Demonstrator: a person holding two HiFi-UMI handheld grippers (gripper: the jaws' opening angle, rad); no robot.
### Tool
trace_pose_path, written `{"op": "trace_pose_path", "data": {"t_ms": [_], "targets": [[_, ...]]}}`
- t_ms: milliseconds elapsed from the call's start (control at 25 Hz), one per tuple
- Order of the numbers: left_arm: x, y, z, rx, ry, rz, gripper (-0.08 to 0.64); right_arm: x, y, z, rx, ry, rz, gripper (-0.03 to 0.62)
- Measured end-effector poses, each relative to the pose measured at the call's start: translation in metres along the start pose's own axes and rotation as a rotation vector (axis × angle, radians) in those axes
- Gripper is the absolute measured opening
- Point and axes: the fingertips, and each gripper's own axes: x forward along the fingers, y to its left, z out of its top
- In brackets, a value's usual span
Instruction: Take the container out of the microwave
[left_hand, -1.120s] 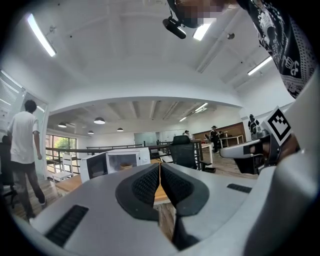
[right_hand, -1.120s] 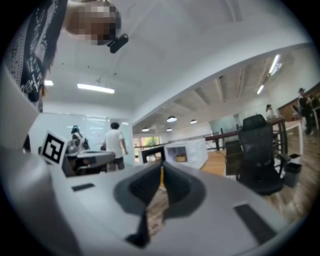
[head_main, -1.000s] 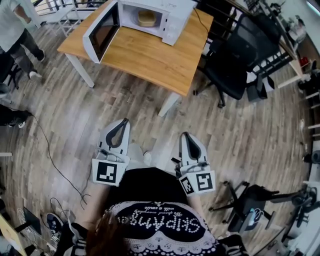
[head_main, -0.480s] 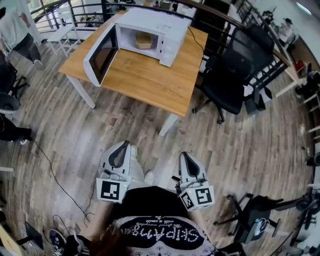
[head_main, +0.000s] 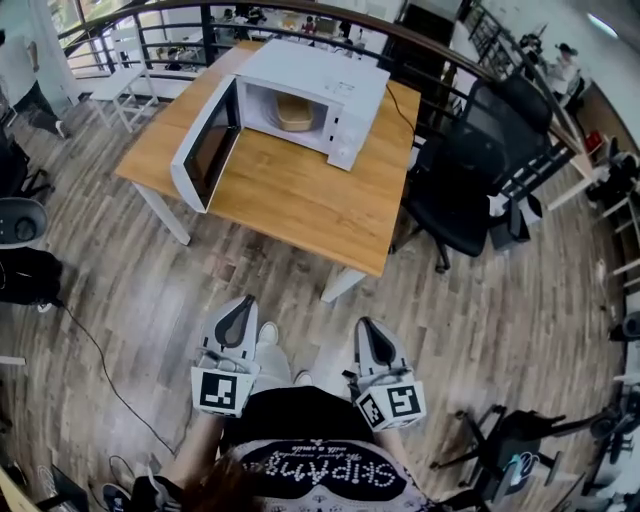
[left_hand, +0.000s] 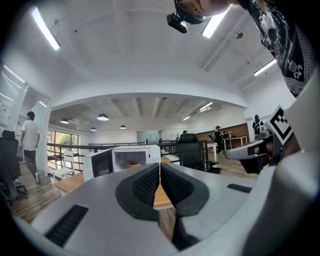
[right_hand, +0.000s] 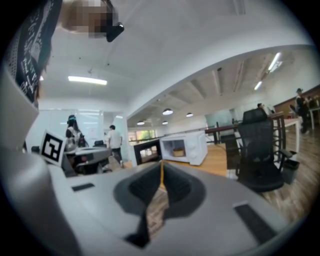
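The wooden table (head_main: 290, 195) carries the white microwave (head_main: 320, 75), and its door (head_main: 205, 150) stands open. The left gripper (head_main: 243, 303) and the right gripper (head_main: 366, 326) are well apart from the table, both with jaws closed on nothing. The tan container (head_main: 293, 113) sits inside the microwave.

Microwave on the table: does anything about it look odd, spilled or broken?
Only that the microwave has its door hanging wide open, with a tan container sitting inside. It stands squarely on the wooden table; nothing looks spilled, tilted or damaged.
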Motion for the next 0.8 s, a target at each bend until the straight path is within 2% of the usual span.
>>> {"op": "trace_pose_path", "data": {"t_ms": [360, 800], "targets": [[0.062, 0.065, 0.017, 0.020, -0.001, -0.068, 0.035, 0.093, 0.012, 0.037, 0.002, -0.045, -0.020, 0.037], [0.096, 0.115, 0.021, 0.016, -0.007, -0.094, 0.035, 0.140, 0.015, 0.034, 0.023, -0.025, -0.079, 0.037]]}}
